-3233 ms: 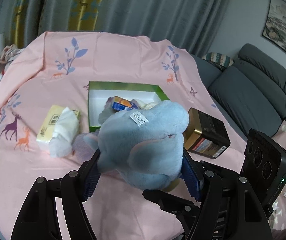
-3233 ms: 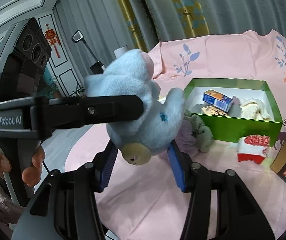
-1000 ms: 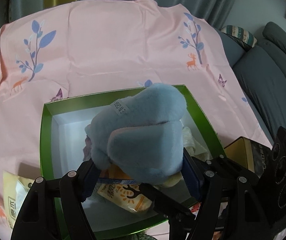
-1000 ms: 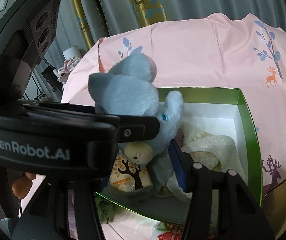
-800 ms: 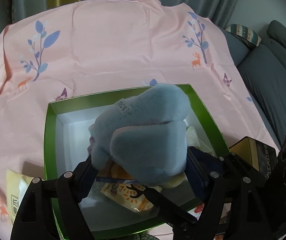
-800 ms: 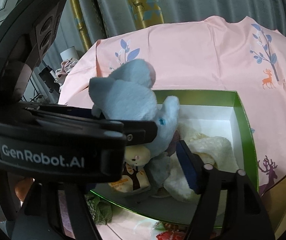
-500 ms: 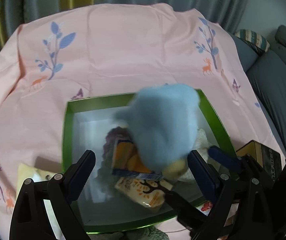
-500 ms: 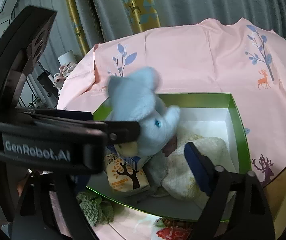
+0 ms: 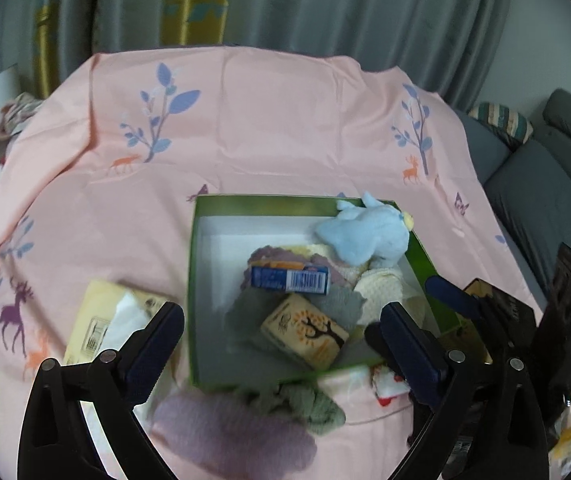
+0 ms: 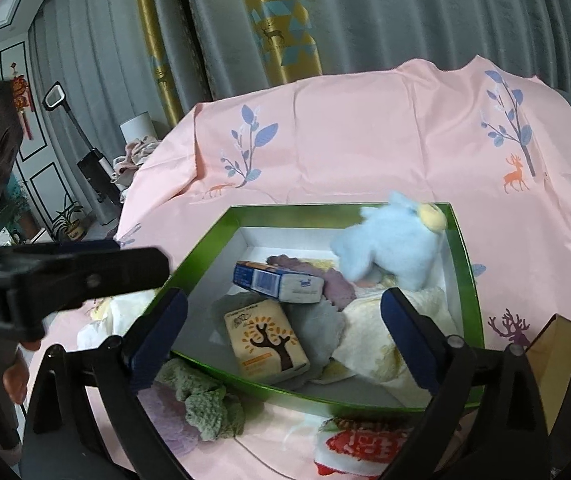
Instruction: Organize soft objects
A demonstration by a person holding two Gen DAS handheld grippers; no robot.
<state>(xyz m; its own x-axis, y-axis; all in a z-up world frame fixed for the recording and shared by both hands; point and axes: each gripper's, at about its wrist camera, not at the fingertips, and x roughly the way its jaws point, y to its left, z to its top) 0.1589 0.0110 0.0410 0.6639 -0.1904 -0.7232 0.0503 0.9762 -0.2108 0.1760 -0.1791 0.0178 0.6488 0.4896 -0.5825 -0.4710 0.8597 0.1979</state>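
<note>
Lying in the far right corner of the green box [image 9: 191,280], the blue plush toy [image 9: 365,236] leans on the box wall, with its yellow foot near the rim. Both grippers are released from it. The left gripper [image 9: 281,332] has its fingers spread wide and opening further, with nothing between them, and it hangs over the near part of the box. The right gripper [image 10: 281,320] is also opening, its fingers [image 10: 409,332] wide apart and empty above the box.

Inside the box a blue carton [image 10: 277,282] rests on a purple cloth [image 10: 337,284], a small yellow pack with a tree drawing [image 10: 265,340] lies near the front wall beside a grey cloth [image 10: 317,326], and a cream towel [image 10: 377,340] fills the right side. On the pink cloth [image 9: 285,128] that covers the bench, a green knitted piece [image 10: 205,404] and a purple one [image 9: 229,432] lie just in front of the box, a red and white item [image 10: 357,448] is near them, and a tissue pack [image 9: 101,320] lies to the left
</note>
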